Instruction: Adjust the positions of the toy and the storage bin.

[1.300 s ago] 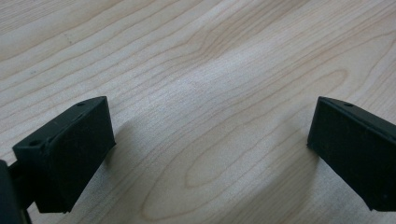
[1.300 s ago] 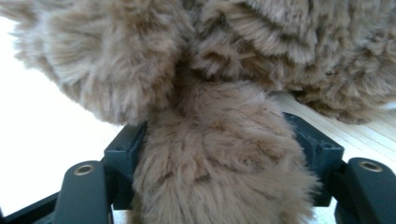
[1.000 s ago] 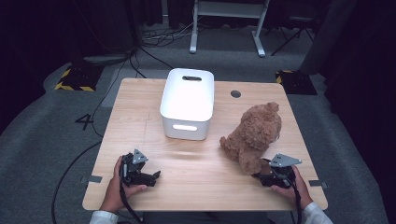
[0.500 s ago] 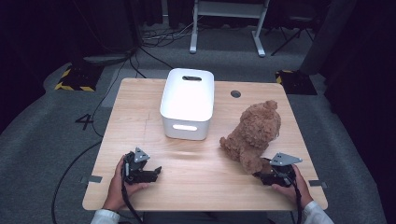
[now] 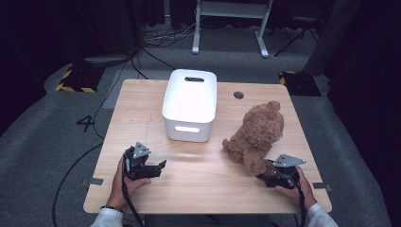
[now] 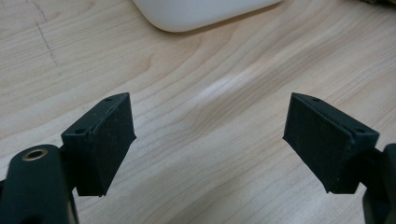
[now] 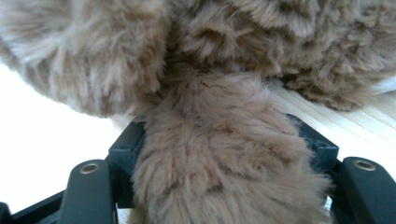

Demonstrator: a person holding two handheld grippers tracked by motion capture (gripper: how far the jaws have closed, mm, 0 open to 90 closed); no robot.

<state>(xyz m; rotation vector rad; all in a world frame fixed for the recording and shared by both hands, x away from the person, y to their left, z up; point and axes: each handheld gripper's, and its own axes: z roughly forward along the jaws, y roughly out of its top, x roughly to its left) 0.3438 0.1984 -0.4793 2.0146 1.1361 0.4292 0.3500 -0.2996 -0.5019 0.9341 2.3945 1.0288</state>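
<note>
Plush fills the space between our right gripper's [image 7: 219, 154] jaws: in the right gripper view a furry brown leg of the teddy bear [image 5: 257, 135] runs down between the two black jaws, which press against it on both sides, standing fairly wide because the limb is thick. From the high view we see the same gripper [image 5: 279, 176] at about 5 o'clock on the wooden table [image 5: 208, 189], held in our right hand [image 5: 295, 187], its tip touching the bear's near leg. The bear sits at roughly 3 o'clock from the table's middle, its head toward the far edge and its legs toward us.

Our left gripper [image 5: 149, 168] rests at about 7 o'clock, held in our left hand [image 5: 124, 182] and pointing toward 3 o'clock across the bare wood. Its jaws have just been opening a little after a quick closing. In the left gripper view the left gripper [image 6: 210, 140] shows its two black pads well apart with nothing but table grain between them, so it holds nothing.

A white bin [image 5: 190, 104] with a handle slot in its near wall stands at about 12 o'clock from the table's middle, well apart from both grippers; its lower corner shows in the left gripper view as well. The bear is just beside the bin toward 4 o'clock, not touching it as far as we can tell.
</note>
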